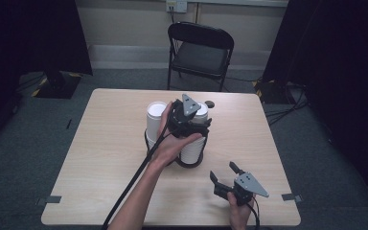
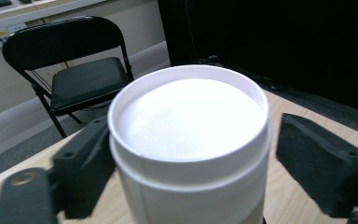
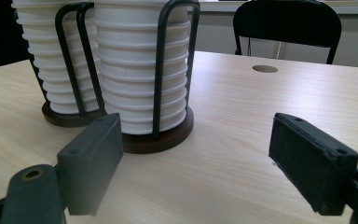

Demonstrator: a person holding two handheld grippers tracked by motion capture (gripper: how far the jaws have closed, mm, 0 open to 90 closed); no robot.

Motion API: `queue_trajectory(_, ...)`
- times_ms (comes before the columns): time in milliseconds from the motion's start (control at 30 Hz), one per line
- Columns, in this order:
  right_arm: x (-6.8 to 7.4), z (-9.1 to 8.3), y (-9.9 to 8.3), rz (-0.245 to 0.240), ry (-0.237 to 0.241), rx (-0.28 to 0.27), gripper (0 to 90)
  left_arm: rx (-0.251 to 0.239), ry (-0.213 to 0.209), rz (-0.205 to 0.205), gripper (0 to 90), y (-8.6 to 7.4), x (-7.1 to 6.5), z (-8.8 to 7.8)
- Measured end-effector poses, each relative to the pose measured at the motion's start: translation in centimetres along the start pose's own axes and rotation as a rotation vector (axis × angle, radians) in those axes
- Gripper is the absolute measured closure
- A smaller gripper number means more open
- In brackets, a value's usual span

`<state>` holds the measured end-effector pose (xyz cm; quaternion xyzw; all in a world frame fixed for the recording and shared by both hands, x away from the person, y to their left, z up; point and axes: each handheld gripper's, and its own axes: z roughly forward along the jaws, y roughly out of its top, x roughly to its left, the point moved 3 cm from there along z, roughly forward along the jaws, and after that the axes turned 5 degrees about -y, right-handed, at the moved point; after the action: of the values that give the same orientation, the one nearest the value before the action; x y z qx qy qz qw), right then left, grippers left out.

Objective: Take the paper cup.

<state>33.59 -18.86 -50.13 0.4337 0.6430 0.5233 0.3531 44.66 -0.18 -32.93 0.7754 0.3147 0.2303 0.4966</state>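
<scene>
Both claws gape: left claw (image 2: 186, 163) straddles top cup (image 2: 189, 140), right claw (image 3: 209, 163) empty.

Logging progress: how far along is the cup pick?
Done: left gripper is at the near cup stack, jaws either side of the top cup. In hand: one jaw at the cup wall, the other apart, so no grip yet. Left: close and lift it. Right gripper waits open over the table.

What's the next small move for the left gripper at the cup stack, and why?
Probably close the jaws a little more. The left gripper straddles the top cup of the near stack; one pad sits against its side, while the other pad stands clear with a gap. Only once both press is a lift likely to work. The right gripper waits open.
</scene>
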Motion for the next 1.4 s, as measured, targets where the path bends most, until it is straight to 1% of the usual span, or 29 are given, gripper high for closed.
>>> queue_trajectory(33,0.0,0.0,0.0,-0.001,0.0,0.0,17.0,-0.004,-0.011,-0.013,17.3,0.0,0.1,0.0)
queue_trajectory(67,0.0,0.0,0.0,0.0,-0.001,0.0,17.0,-0.004,-0.001,-0.011,18.5,0.0,0.2,0.0)
queue_trajectory(100,0.0,0.0,0.0,0.001,0.001,0.0,17.0,-0.003,0.0,-0.02,22.1,0.0,0.2,0.0)
queue_trajectory(233,0.0,0.0,0.0,0.001,-0.001,0.0,17.0,-0.008,-0.015,-0.032,22.7,0.0,0.3,-0.2)
queue_trajectory(300,0.0,0.0,0.0,0.001,0.0,0.0,17.0,-0.016,-0.034,-0.049,23.1,0.1,0.5,-0.3)
queue_trajectory(333,0.0,0.0,0.0,0.001,0.0,0.0,17.0,-0.023,-0.039,-0.046,23.2,0.1,0.6,-0.4)
queue_trajectory(433,0.0,0.0,0.0,0.001,0.001,0.001,17.0,-0.04,-0.041,-0.052,23.4,0.2,0.6,-0.4)
queue_trajectory(633,0.0,0.0,0.0,0.002,0.0,0.0,17.0,-0.098,-0.055,-0.053,23.3,0.7,0.6,-0.9)
queue_trajectory(667,0.0,0.0,0.0,0.001,0.0,-0.001,17.0,-0.107,-0.059,-0.062,23.3,0.8,0.7,-1.0)
queue_trajectory(767,0.1,0.0,0.0,-0.01,-0.007,0.003,17.0,-0.125,-0.064,-0.067,23.4,0.9,0.8,-1.2)
queue_trajectory(800,0.1,0.1,0.0,-0.014,-0.008,0.007,17.0,-0.136,-0.061,-0.075,23.4,0.9,0.8,-1.3)
queue_trajectory(833,0.1,0.1,0.0,-0.015,-0.007,0.009,17.0,-0.141,-0.059,-0.075,23.4,1.0,0.8,-1.4)
queue_trajectory(967,0.0,0.0,0.0,-0.001,0.0,0.005,17.0,-0.185,-0.064,-0.089,23.5,1.3,0.9,-2.0)
queue_trajectory(1067,0.0,0.0,0.0,-0.003,0.001,0.006,17.0,-0.223,-0.068,-0.09,23.5,1.6,1.0,-2.6)
queue_trajectory(1133,0.0,0.0,0.0,-0.006,0.0,0.007,17.0,-0.238,-0.074,-0.091,23.6,1.8,1.1,-2.9)
queue_trajectory(1267,0.0,0.0,0.0,-0.003,0.001,0.007,17.0,-0.261,-0.063,-0.091,23.6,2.0,1.1,-3.3)
queue_trajectory(1400,0.0,0.1,0.0,-0.007,0.001,0.009,17.0,-0.276,-0.069,-0.085,23.6,2.1,1.2,-3.6)
